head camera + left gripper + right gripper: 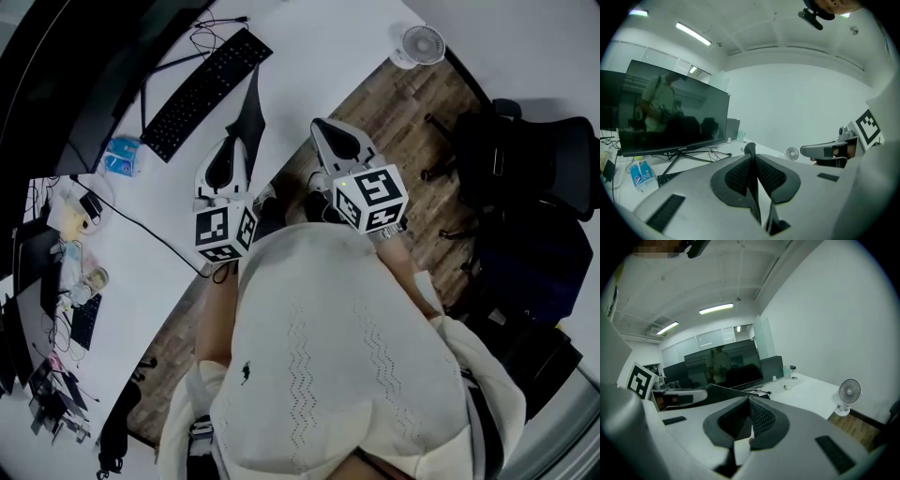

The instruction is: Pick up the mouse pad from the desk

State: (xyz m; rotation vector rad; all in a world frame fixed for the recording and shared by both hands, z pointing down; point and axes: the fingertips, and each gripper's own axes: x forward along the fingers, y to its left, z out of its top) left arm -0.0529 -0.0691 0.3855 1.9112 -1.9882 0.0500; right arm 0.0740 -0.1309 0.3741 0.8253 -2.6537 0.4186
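The left hand-held gripper (232,142) is clamped on one end of the mouse pad (251,112), and its jaws are closed on the thin dark sheet. The pad is lifted off the white tabletop (309,56) and stands on its edge. Its long axis runs straight out from the jaws, away from the person, and it points toward the near end of the keyboard (202,89). In the left gripper view the pad (750,149) shows only as a narrow dark line between the pads of this gripper (752,157), with the monitor (670,112) behind it. In the right gripper view its broad side (726,391) is visible. The right hand-held gripper (330,131) is beside the left one, near the tabletop edge, over the wooden floor (394,112). Its jaws (749,401) are together at the tips, and I see nothing between them.
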